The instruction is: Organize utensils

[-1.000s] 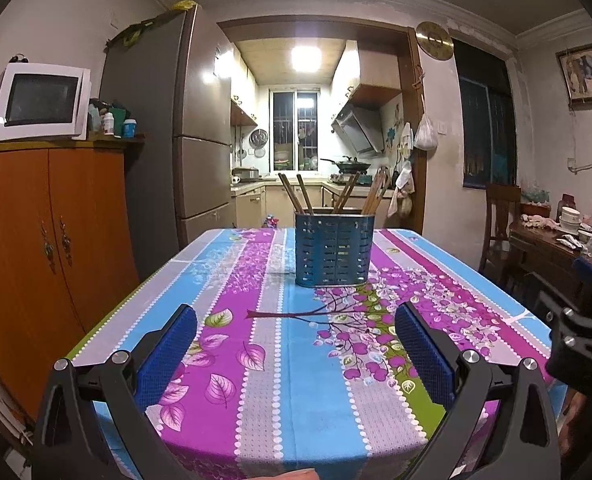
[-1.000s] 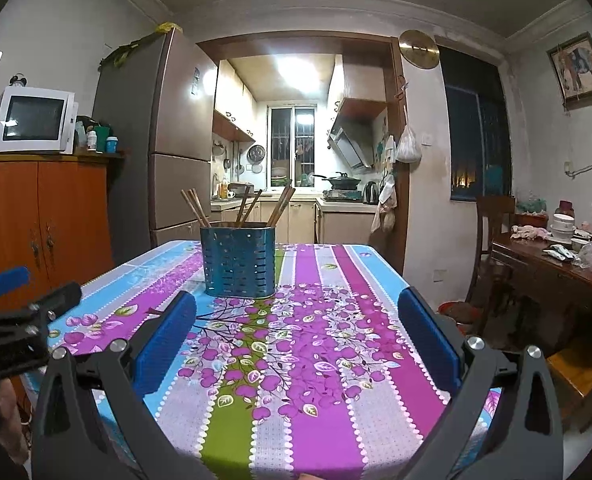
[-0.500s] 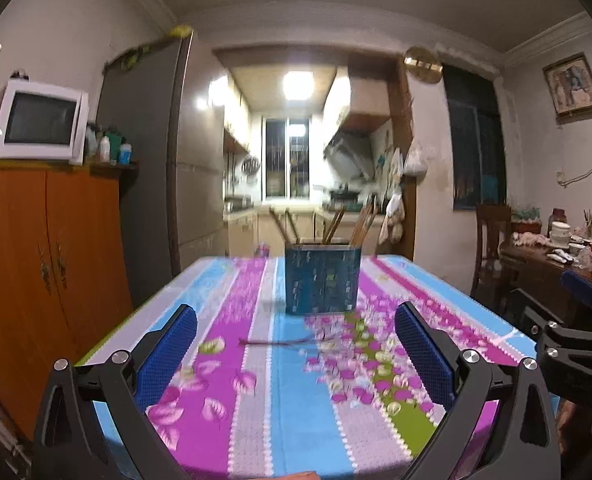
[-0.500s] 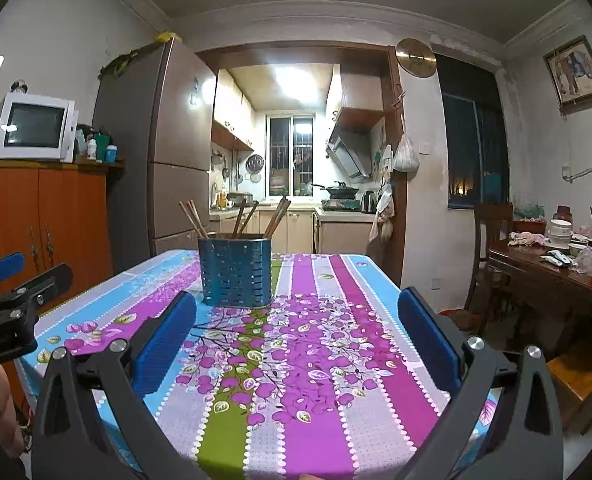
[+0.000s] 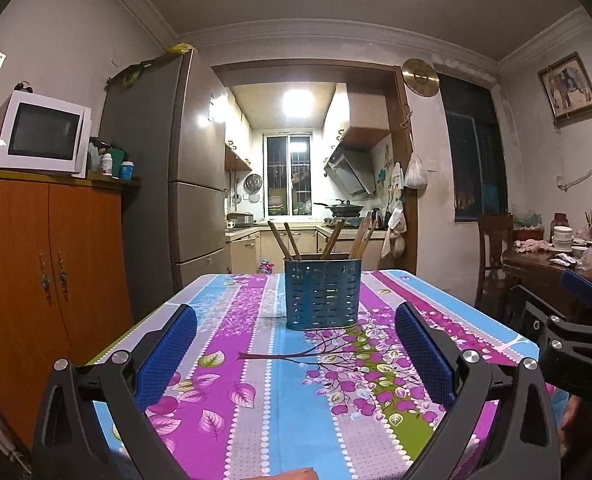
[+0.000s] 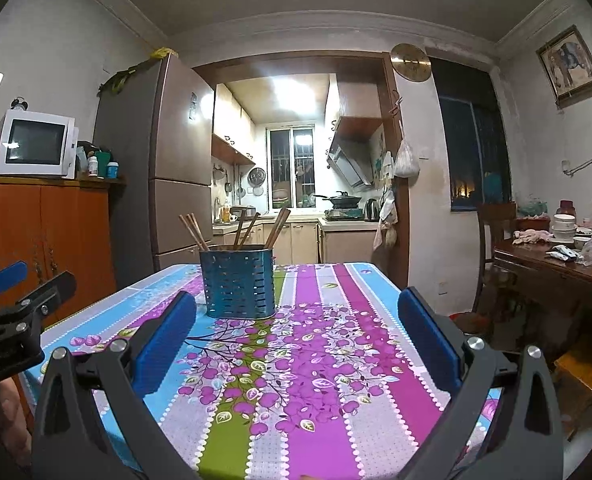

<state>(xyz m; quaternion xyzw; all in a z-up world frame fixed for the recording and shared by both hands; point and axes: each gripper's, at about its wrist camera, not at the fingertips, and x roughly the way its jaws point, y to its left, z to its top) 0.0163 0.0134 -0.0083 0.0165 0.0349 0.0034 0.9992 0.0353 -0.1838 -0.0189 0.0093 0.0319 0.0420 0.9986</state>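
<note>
Both grippers now sit lower than a second ago. Left gripper (image 5: 296,354) and right gripper (image 6: 296,338) gape empty, blue utensil holder (image 5: 322,293) at 12 o'clock on the tabletop (image 5: 256,420).

Nothing readable here, honestly. The white tag (image 5: 0,60) hanging on the left wall has a mark that's too small to make out, and the bottles (image 5: 116,165) on the cabinet show labels but no legible words.

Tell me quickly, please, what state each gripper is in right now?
Left gripper: open, holding nothing.
Right gripper: open, holding nothing.
</note>
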